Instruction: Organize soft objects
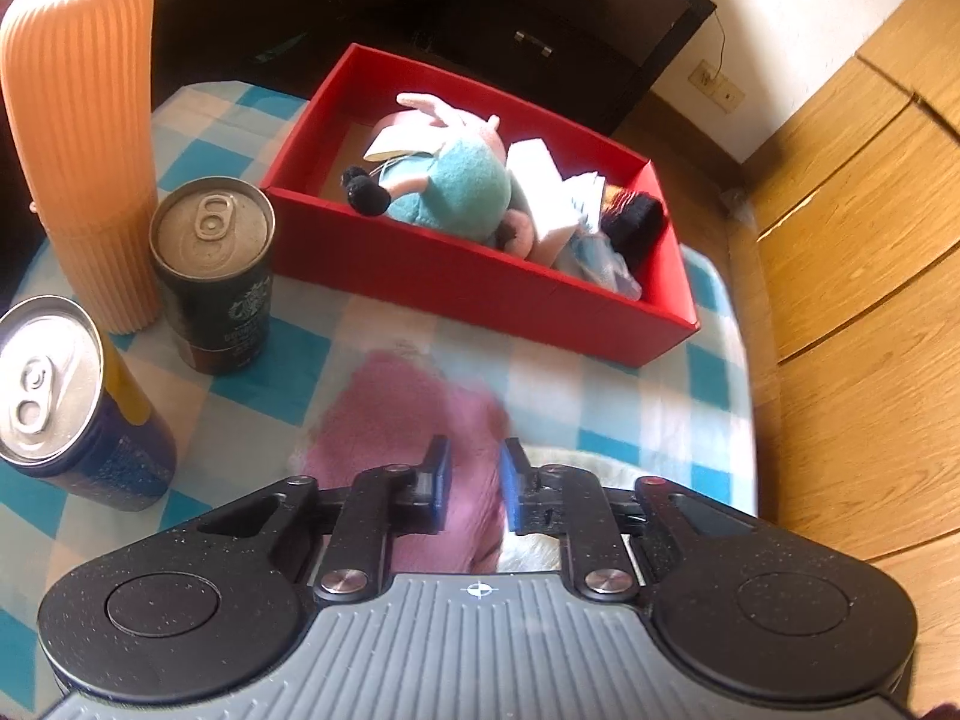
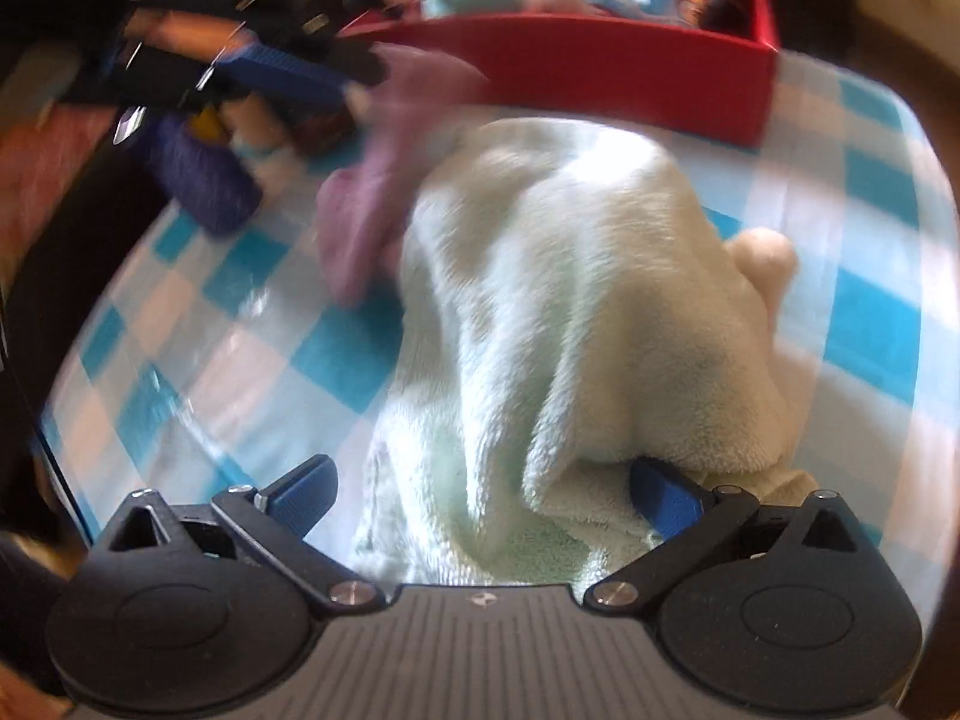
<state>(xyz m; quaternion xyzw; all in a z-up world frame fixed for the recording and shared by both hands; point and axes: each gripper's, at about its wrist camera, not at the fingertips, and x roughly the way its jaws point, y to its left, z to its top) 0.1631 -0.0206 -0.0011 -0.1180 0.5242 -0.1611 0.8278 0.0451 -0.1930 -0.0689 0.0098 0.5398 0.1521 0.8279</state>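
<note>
The pink cloth [image 1: 414, 420] is being pinched between the narrowed fingers of the left gripper [image 1: 474, 483], its length trailing toward the red box [image 1: 480, 288]. The pale green towel [image 2: 570, 312] is being straddled by the spread right gripper [image 2: 483, 495], short of the box.

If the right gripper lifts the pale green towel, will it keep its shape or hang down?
The pale green towel will probably hang limp: it already lies in soft folds over a cream plush toy. Its fluffy pile suggests little weight and good grip. The right gripper, jaws open, straddles one fold.
</note>
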